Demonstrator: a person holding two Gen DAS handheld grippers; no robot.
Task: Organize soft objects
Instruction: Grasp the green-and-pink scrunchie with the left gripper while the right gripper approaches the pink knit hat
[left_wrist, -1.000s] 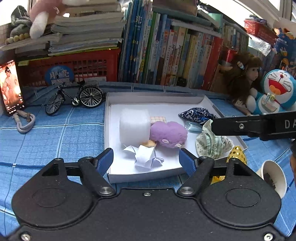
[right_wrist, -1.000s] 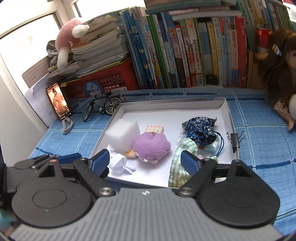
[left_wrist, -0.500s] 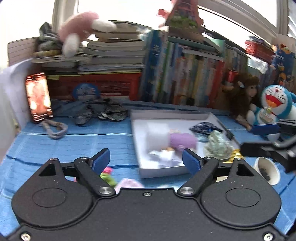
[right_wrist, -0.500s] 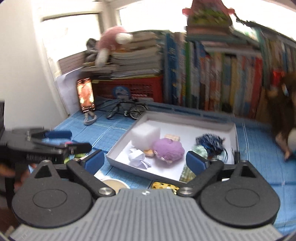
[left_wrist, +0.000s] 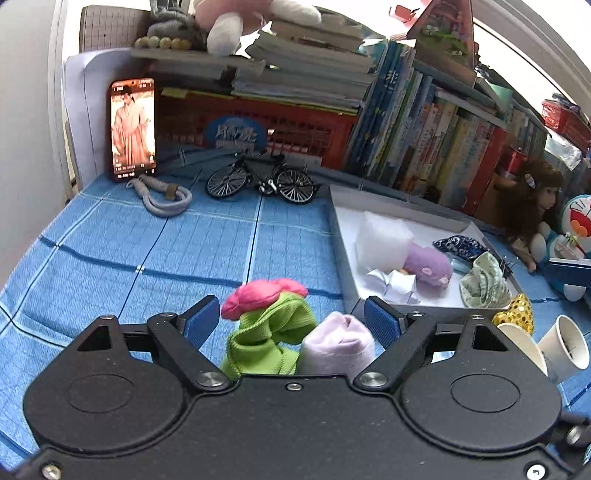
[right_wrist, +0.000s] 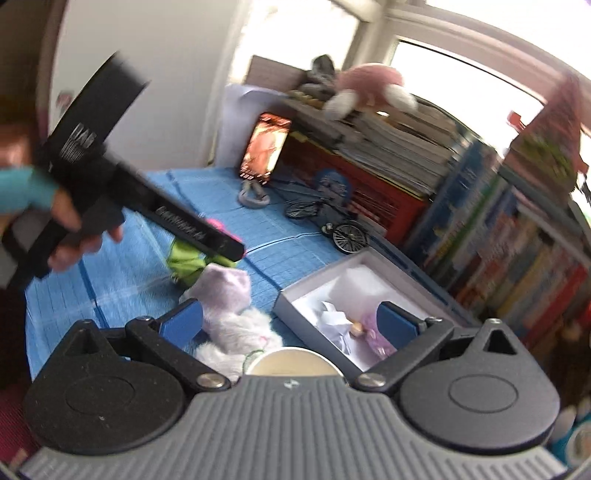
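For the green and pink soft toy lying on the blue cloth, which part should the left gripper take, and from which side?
Probably best is the green bunched body, just under the pink top. It lies on the blue cloth, between the fingers of the open left gripper. Come from above and in front, squeezing across the narrower folds. Keep clear of the lilac soft thing touching its right side.

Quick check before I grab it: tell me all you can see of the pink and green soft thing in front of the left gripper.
The pink and green soft thing looks like knitted or fleecy cloth: a rumpled lime-green body topped by a rounded pink cap. It rests on the blue checked cloth, outside the white box, between the open left gripper fingers without touching them. A pale lilac soft item lies against its right side.
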